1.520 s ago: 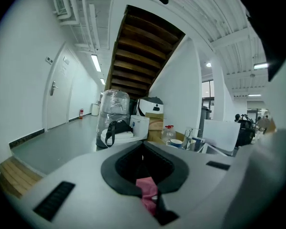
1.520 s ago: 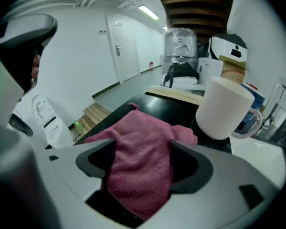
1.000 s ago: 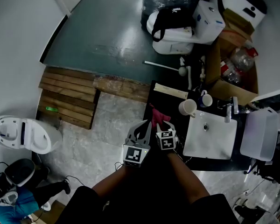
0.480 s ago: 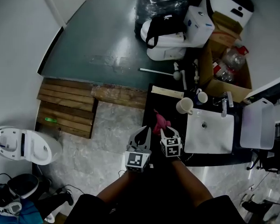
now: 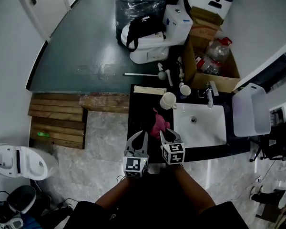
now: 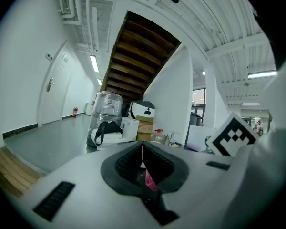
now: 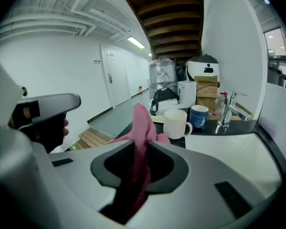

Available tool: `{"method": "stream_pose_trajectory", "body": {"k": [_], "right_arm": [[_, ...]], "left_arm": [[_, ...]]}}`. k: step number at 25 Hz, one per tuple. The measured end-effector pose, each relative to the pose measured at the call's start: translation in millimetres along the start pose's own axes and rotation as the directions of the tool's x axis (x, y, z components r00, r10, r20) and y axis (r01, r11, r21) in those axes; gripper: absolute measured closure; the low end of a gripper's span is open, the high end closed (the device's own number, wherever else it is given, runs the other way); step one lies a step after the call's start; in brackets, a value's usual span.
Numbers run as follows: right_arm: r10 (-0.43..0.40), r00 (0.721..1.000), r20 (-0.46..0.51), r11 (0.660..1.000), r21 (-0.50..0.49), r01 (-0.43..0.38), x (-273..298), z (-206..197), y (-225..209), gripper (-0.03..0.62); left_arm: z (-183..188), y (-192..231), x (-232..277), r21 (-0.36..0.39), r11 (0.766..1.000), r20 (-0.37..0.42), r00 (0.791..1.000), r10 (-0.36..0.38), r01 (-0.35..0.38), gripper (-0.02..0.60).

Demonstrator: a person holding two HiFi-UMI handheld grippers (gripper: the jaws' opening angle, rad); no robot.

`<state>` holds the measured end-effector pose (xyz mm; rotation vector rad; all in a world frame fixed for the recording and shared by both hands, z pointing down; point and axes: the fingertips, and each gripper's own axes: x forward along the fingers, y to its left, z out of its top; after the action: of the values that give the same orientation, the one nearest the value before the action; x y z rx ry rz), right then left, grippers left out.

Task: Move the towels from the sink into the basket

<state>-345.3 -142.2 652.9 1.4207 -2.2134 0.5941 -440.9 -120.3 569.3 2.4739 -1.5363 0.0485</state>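
My right gripper (image 5: 163, 133) is shut on a pink towel (image 5: 157, 124). It holds the towel above the black counter (image 5: 138, 109), just left of the white sink (image 5: 214, 135). In the right gripper view the towel (image 7: 140, 120) stands up between the pads of the right gripper (image 7: 139, 144) and runs back through the jaws. My left gripper (image 5: 142, 136) hovers beside it on the left, shut and empty, tips together (image 6: 142, 146). A white basket (image 5: 250, 109) stands to the right of the sink. No towels show in the sink basin.
A white mug (image 5: 168, 100) and a blue mug (image 5: 184, 89) stand at the counter's back, next to the faucet (image 5: 209, 92). Behind the counter are cardboard boxes (image 5: 205, 37) and white appliances (image 5: 148, 37). Wooden pallets (image 5: 57, 120) lie on the floor at left.
The head view has swung so the counter and sink sit more central. Both grippers stay side by side, and the right one still holds the pink towel left of the sink.
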Motion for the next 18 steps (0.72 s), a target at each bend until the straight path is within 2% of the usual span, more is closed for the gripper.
{"method": "stream_pose_trajectory", "body": {"k": [6,18], "right_arm": [[-0.001,0.998,0.055,1.0,0.028,0.0,-46,-3,-43,0.502],[-0.029,0.994,0.107,0.997,0.078,0.021,-165,-42,-172,0.502]], "left_arm": [[-6,-62,8,0.055,0.998,-0.02,1.0,-0.023,0.025,0.567],[-29,-242,34,0.08,0.994,-0.053,0.996,-0.075,0.079,0.568]]}}
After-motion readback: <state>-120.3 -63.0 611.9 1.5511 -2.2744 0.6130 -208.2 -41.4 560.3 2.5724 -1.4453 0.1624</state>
